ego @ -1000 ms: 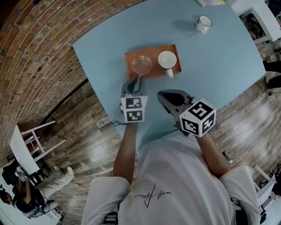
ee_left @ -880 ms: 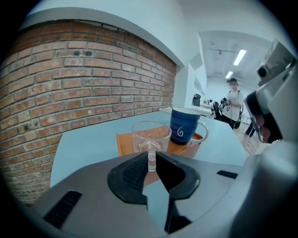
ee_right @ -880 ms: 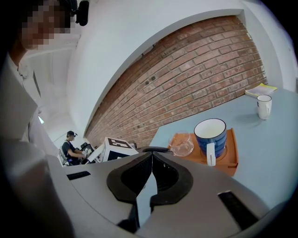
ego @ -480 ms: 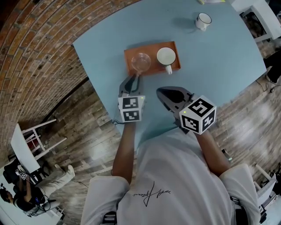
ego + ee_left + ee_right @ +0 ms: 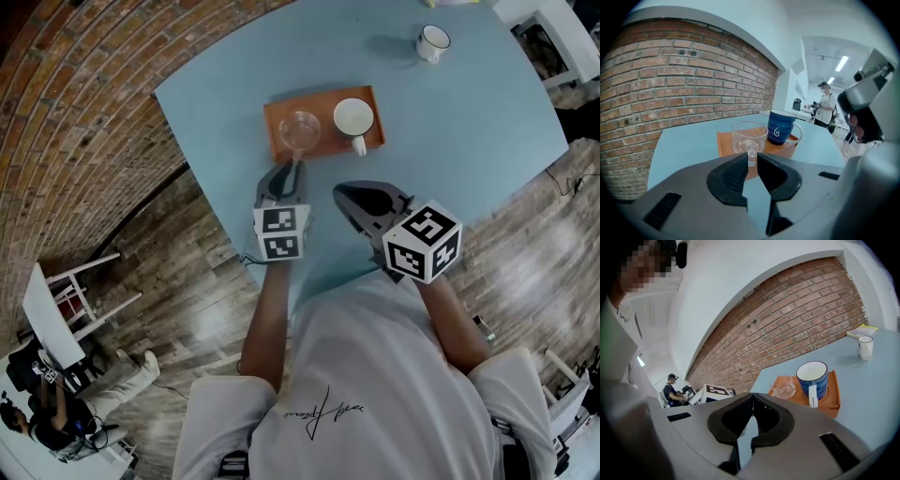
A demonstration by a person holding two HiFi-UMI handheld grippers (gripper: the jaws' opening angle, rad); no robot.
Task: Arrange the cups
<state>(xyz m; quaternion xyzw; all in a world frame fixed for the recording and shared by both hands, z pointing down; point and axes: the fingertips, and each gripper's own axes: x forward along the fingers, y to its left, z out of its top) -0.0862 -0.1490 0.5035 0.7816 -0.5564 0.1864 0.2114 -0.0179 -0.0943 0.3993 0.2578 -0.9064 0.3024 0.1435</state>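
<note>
An orange tray [image 5: 322,150] on the light blue table holds a clear glass cup [image 5: 299,131] on its left and a blue mug [image 5: 354,119] with a white inside on its right. My left gripper [image 5: 293,167] points at the glass cup [image 5: 749,136] from the near side. Its jaws stand a little apart, with the cup's clear handle right at the gap between the tips, and I see no pad pressing on it. My right gripper [image 5: 342,195] hovers near the table's front, short of the tray [image 5: 833,394]. Its tips [image 5: 752,397] meet and hold nothing.
A white mug [image 5: 432,43] stands alone at the far right of the table, with a yellowish book [image 5: 862,330] beyond it. A brick wall runs along the table's left. People sit and stand in the background. Chairs stand on the wooden floor.
Nothing has visibly moved; only the head view has shifted slightly.
</note>
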